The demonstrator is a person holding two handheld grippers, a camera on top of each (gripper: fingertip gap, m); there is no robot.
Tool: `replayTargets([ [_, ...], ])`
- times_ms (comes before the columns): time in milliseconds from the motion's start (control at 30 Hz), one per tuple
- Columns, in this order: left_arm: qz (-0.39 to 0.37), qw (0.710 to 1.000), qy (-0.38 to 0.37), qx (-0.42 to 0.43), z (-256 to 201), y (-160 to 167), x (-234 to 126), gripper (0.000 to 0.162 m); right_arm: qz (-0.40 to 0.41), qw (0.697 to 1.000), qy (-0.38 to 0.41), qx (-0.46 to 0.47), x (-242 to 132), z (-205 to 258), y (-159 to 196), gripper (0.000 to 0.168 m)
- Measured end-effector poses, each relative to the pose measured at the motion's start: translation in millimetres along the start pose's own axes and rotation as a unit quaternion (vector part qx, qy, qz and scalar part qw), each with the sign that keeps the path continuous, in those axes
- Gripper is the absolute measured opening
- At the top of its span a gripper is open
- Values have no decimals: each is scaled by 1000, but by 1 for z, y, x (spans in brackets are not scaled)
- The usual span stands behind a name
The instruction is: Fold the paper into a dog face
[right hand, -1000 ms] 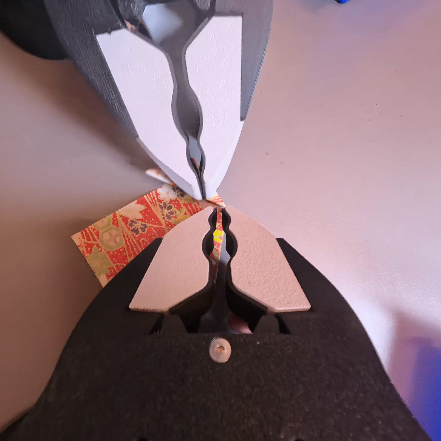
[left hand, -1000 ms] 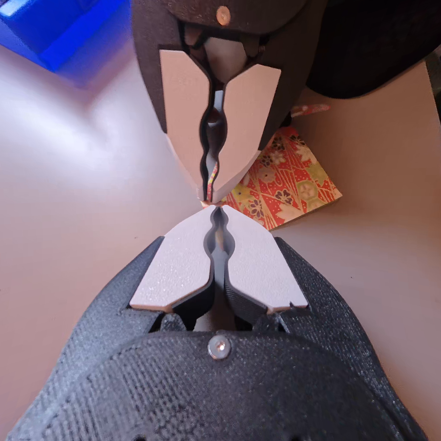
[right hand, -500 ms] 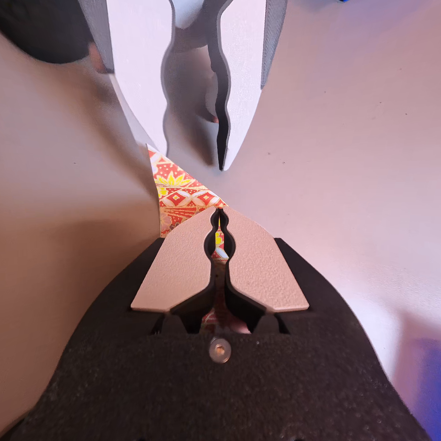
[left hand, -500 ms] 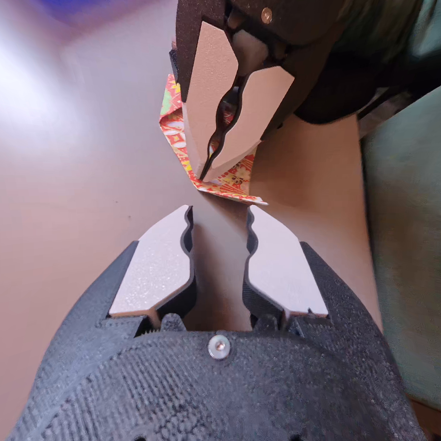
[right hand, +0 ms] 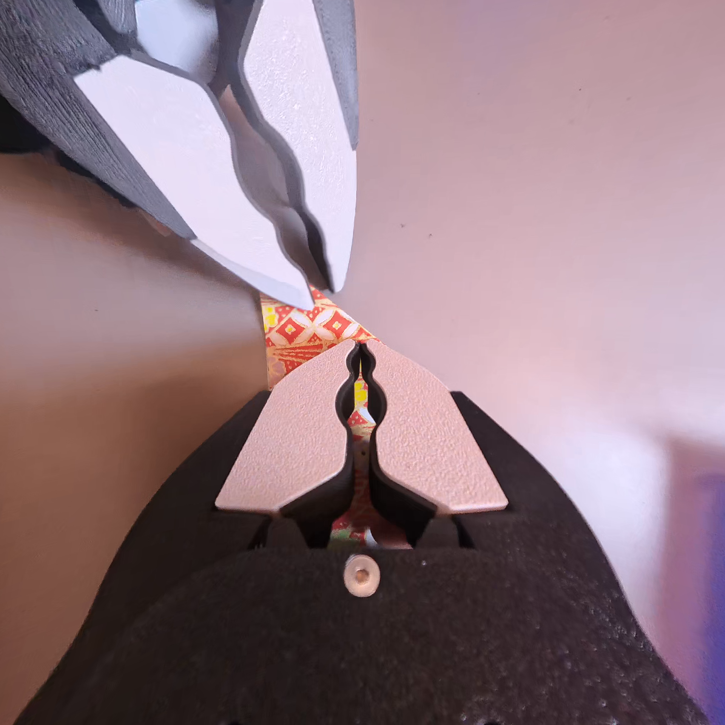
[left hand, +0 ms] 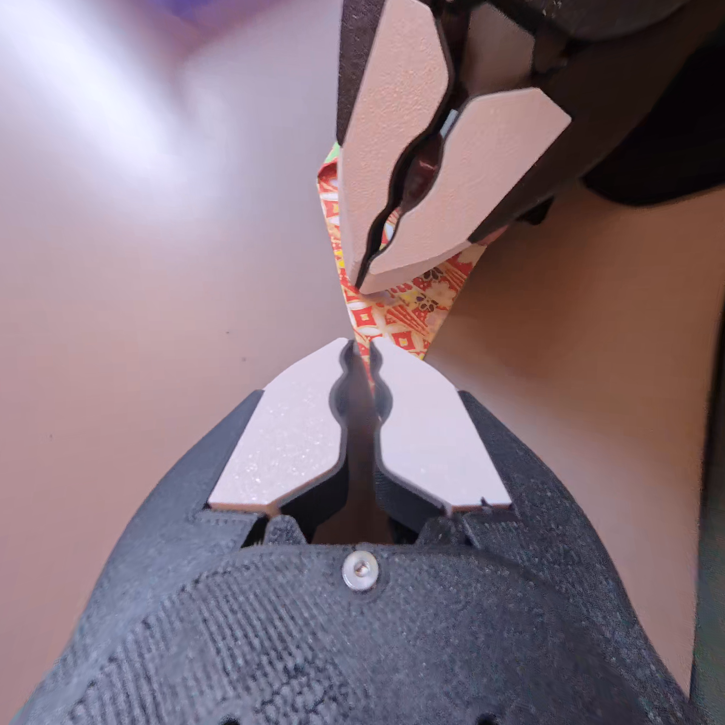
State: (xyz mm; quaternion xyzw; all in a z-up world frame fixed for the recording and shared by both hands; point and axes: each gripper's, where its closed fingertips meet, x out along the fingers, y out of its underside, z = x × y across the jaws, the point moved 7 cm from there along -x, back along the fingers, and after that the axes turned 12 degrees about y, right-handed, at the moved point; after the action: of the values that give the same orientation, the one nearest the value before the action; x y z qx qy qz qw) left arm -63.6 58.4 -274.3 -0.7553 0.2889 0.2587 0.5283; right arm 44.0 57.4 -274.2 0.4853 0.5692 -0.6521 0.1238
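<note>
Paper: a red, patterned origami sheet with gold, white and yellow motifs [left hand: 396, 317], already folded into a narrow pointed shape, is held up off the plain pinkish-beige tabletop [left hand: 157, 314] between the two tools.
Right gripper: the black-bodied tool with beige finger plates [right hand: 361, 345] is clamped on the paper; the pattern shows through the gap behind its tips.
Left gripper: the grey-black tool with pale plates [left hand: 360, 345] is nearly closed, with a slim gap at the tips; the paper's lower point runs into that gap, but whether it is pinched I cannot tell.
Done: at least one fold is in, judging by the layered, tapering shape.
Left: no ears or face outline are recognisable yet, so most of the shaping probably remains.
Next: likely pinching the point to set a crease.
</note>
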Motion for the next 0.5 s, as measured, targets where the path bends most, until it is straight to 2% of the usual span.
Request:
replayTargets([
  [100,14,1000,3,19,0,0,1,0,8,1000,-9,1,-1,0,1,1],
  [200,8,1000,-2,17,4,1,-3,0,14,1000,-16,3,-2,-2,2,4],
  [300,-14,1000,27,3,2,0,-11,2,15,1000,-13,5,-3,-4,2,2],
  [367,0,997,67,-29,-1,6,-14,36,15,1000,-9,10,-2,-5,2,0],
  [400,3,996,85,-41,-2,10,-14,45,14,1000,-5,14,-2,-6,2,0],
  [500,-8,993,107,-52,-4,10,-14,43,14,1000,1,27,-1,-9,2,0],
])
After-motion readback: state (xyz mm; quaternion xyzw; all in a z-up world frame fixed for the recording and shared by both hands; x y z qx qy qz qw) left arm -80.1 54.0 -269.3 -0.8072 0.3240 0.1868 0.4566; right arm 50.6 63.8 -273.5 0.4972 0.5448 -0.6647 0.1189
